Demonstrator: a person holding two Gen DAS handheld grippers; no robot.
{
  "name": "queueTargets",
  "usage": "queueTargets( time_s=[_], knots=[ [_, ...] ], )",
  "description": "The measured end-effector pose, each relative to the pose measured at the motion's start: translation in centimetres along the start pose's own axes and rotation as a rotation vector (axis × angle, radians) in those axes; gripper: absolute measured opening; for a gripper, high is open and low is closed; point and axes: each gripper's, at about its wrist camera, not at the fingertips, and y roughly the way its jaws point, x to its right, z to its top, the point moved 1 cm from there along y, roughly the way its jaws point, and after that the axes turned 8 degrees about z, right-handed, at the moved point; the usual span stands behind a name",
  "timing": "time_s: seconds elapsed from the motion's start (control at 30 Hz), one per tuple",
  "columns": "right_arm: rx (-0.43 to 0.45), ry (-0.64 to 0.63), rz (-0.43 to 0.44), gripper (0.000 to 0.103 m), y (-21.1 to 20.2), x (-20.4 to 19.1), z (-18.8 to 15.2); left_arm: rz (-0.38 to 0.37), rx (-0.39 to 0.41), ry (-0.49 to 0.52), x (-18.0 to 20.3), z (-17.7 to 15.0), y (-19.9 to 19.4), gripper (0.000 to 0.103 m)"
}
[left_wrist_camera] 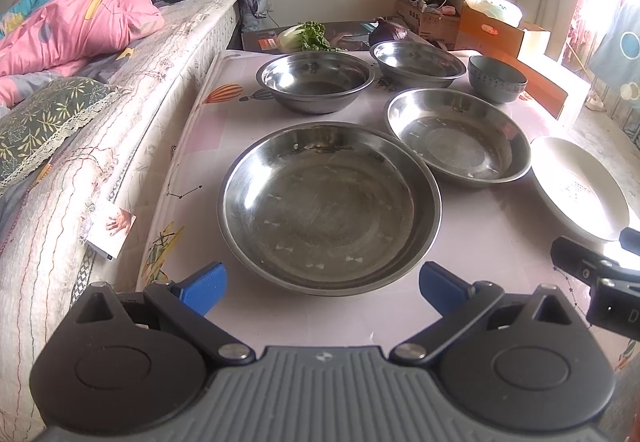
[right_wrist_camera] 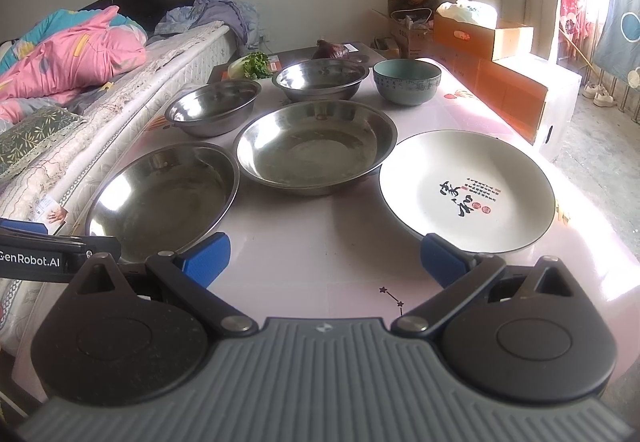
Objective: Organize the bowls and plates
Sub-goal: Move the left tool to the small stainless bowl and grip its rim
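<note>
A pale pink table [left_wrist_camera: 360, 322] carries several dishes. Nearest my left gripper [left_wrist_camera: 322, 288] lies a large steel plate [left_wrist_camera: 330, 207]; the gripper is open just short of its rim. A second steel plate [left_wrist_camera: 458, 135] [right_wrist_camera: 316, 145] sits behind it to the right. Two steel bowls [left_wrist_camera: 316, 79] [left_wrist_camera: 418, 61] stand at the back, beside a dark ceramic bowl [left_wrist_camera: 497, 77] [right_wrist_camera: 407, 79]. A white plate with black calligraphy [right_wrist_camera: 466, 191] [left_wrist_camera: 580, 187] lies at the right. My right gripper [right_wrist_camera: 325, 262] is open, empty, between the large steel plate [right_wrist_camera: 164, 197] and the white plate.
A bed with a pink quilt [left_wrist_camera: 76, 17] runs along the table's left side. Leafy greens [left_wrist_camera: 308, 35] and a purple cabbage [left_wrist_camera: 388, 31] lie beyond the table's far edge. Cardboard boxes [right_wrist_camera: 484, 31] stand at the right rear. The right gripper's body [left_wrist_camera: 600, 274] shows at the right.
</note>
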Motion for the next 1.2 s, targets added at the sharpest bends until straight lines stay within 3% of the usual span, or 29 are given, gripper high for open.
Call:
queueTargets(
  time_s=[0.3,0.43,0.67,0.87,1.07,1.2],
  knots=[
    [0.067,-0.098,-0.085,0.102,-0.4,-1.0,2.1,0.038,0.079,0.006,-2.4,2.8,-0.5,0.103],
    [0.064,-0.128,-0.008,0.102,-0.1,-1.0,4.6,0.053,0.127,0.017,-3.7,5.3,-0.3,0.103],
    [0.112,-0.19,0.165,0.102,1.9,-1.5,10.2,-0.031,0.178,0.045,-5.6,10.6,2.0,0.103],
    [0.032,-0.114,0.283,0.102,9.4,-1.3,17.1,-0.058,0.103,0.084,-6.3,14.9,7.9,0.103],
    [-0.103,-0.018,0.347,0.1,19.4,-1.3,20.8,-0.096,0.009,0.021,-6.9,17.8,14.4,0.097],
    [-0.201,0.018,0.37,0.083,25.4,-2.6,21.5,-0.087,-0.019,-0.006,-7.1,19.0,17.7,0.084]
  ],
)
